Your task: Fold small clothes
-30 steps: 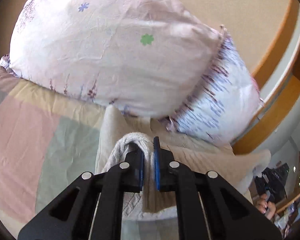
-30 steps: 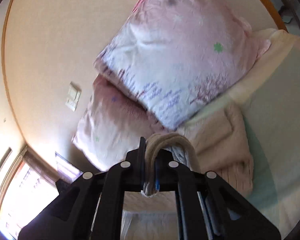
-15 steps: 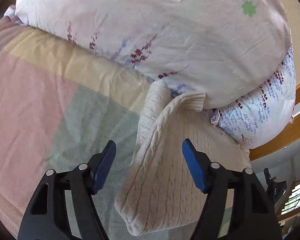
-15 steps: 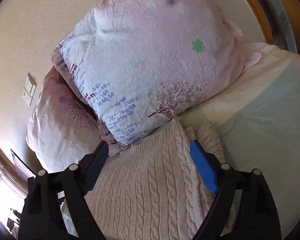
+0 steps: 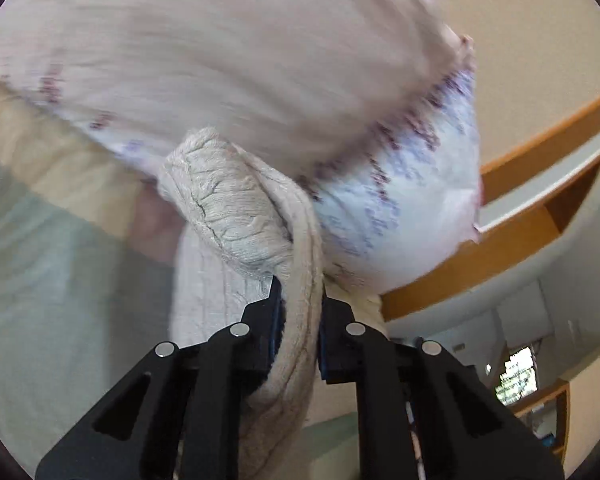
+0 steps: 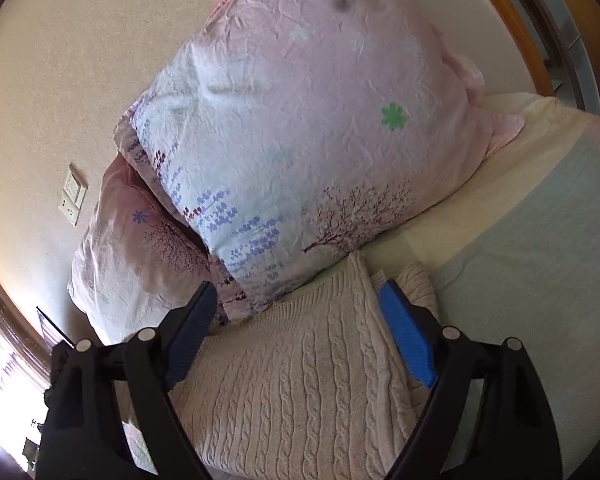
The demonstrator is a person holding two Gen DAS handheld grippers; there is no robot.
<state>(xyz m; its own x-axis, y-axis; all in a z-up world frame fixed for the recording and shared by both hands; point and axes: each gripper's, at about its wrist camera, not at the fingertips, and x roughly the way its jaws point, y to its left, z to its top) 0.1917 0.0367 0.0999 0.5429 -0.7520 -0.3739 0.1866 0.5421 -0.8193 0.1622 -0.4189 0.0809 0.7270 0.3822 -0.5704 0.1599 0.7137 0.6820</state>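
A cream cable-knit sweater (image 6: pixel 300 384) lies on the bed against the pillows. In the right wrist view my right gripper (image 6: pixel 298 328) is open just above it, a blue pad on each side, holding nothing. In the left wrist view my left gripper (image 5: pixel 298 320) is shut on a fold of the same sweater (image 5: pixel 236 208), which bunches up in front of the fingers and is lifted off the bed. That view is motion-blurred.
Two floral pillows, a large one (image 6: pixel 320 132) and a pink one (image 6: pixel 140 248), lean on the wall right behind the sweater. The bed cover (image 6: pixel 540 248) has pale green, cream and pink blocks. A wooden bed frame (image 5: pixel 500 240) runs at the right.
Both grippers let go of the sweater and opened half a second ago. Since then the left gripper has shut on a fold again and lifted it. The right gripper stays open.
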